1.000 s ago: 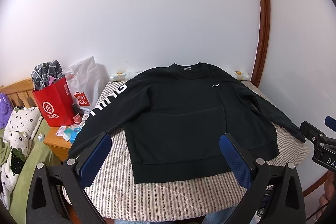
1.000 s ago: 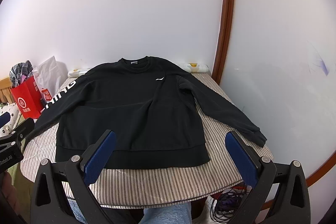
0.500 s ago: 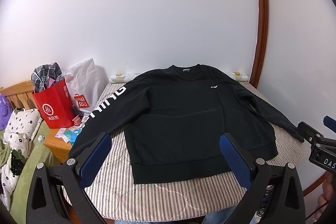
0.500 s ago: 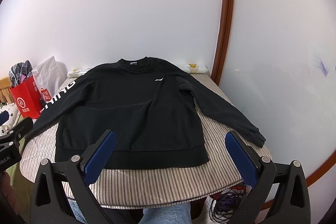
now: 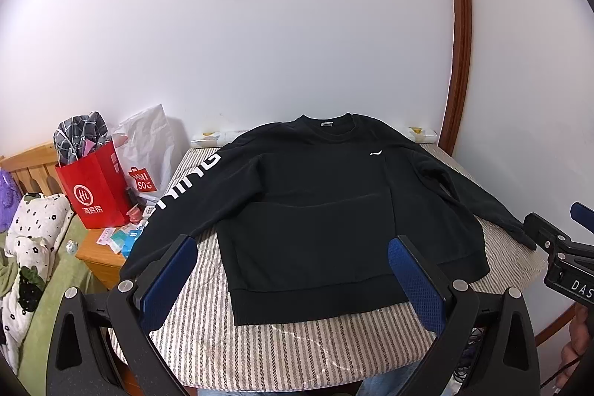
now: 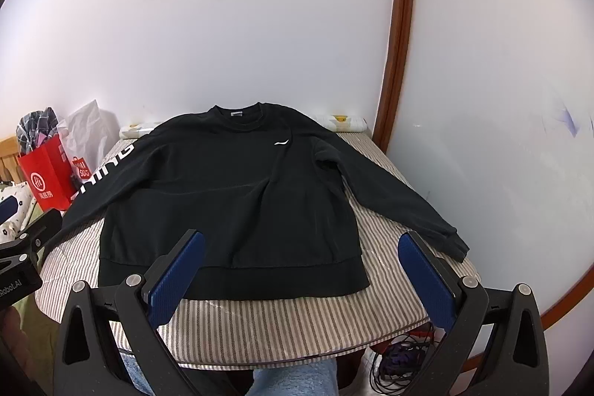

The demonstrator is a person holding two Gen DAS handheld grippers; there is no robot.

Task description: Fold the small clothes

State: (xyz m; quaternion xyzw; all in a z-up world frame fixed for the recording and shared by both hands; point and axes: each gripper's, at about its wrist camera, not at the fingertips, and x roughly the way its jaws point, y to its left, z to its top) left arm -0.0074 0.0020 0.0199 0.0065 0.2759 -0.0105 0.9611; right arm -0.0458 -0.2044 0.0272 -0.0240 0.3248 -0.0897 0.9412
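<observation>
Left wrist view: black long-sleeved sweatshirt (image 5: 315, 210) is laid flat on striped bench (image 5: 282, 347); red paper bag (image 5: 94, 188) is fully shown. Right wrist view: tangled cables (image 6: 402, 355) are revealed. Jaws of left gripper (image 5: 291, 279) and right gripper (image 6: 300, 270) are held wide apart, empty.

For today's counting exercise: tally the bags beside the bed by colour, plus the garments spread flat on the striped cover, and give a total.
Red bags: 1, the red paper bag
White bags: 1, the white plastic bag
Black garments spread flat: 1, the black sweatshirt
Total: 3

A red paper bag (image 5: 94, 190) and white plastic bag (image 5: 150, 143) stand beside the striped table (image 5: 282, 347).
</observation>
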